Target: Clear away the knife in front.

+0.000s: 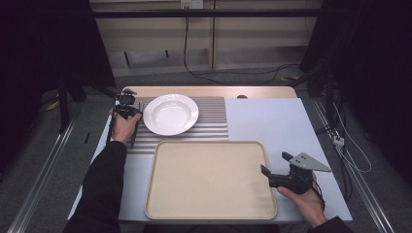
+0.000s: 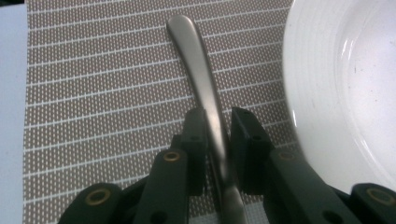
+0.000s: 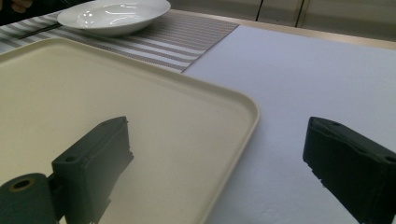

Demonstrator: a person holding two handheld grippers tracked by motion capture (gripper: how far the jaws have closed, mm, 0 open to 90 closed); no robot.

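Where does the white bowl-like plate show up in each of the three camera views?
High view: the white plate sits upper centre-left on the striped placemat, just beyond the tray.
Left gripper view: its rim fills the right edge, beside the metal handle.
Right gripper view: it lies at the top left, beyond the tray.
Shared landmark: the striped placemat under it.

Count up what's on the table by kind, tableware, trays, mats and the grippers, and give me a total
Plates: 1, the white plate on the striped placemat.
Cutlery: 1, a metal utensil handle between the left gripper's jaws; its working end is hidden.
Trays: 1, the beige tray.
Placemats: 1, the striped placemat.
Grippers: 2, the left gripper and the right gripper.
Total: 6.
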